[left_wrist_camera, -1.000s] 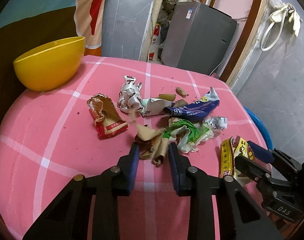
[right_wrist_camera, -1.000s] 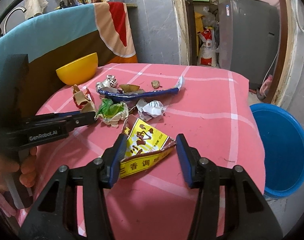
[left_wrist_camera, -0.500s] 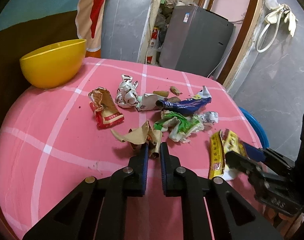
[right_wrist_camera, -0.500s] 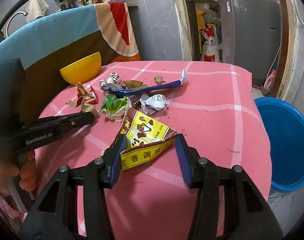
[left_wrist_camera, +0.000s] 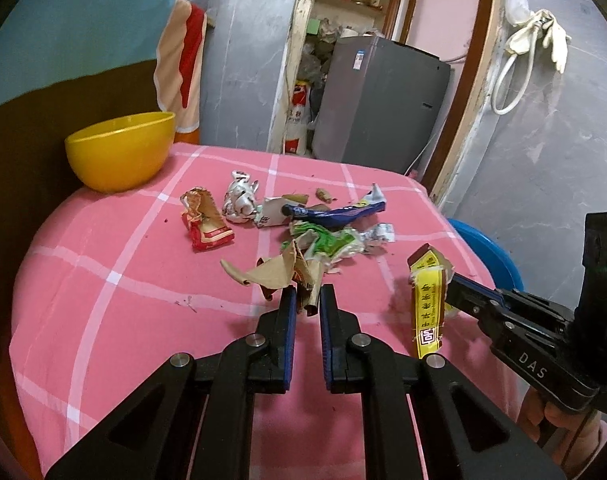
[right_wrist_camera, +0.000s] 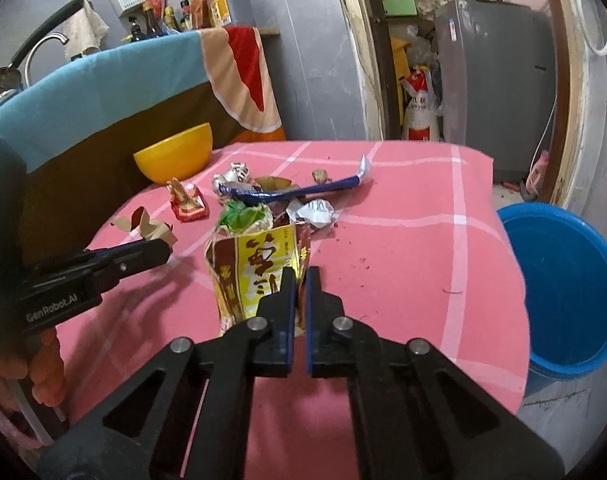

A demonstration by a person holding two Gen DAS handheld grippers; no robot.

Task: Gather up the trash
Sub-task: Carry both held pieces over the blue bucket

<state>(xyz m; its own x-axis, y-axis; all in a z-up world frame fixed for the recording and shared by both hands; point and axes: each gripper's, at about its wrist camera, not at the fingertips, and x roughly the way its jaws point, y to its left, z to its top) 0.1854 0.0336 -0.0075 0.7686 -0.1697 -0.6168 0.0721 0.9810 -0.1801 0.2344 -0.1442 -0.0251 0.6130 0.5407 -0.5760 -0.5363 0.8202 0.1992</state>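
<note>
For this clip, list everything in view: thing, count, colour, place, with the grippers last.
yellow wrapper: 1, yellow and brown, lifted off the table in the right gripper
brown paper scrap: 1, tan, pinched by the left gripper
red packet: 1, red and gold, left of the pile
blue wrapper: 1, dark blue, long, far side of the pile
green wrapper: 1, green and white, pile centre
silver wrapper: 1, silver, crumpled, behind the red packet
yellow bowl: 1, far left of the table
tablecloth: 1, pink with white lines
blue bucket: 1, beside the table's right edge
left gripper: shut on the scrap
right gripper: shut on the yellow wrapper
</note>
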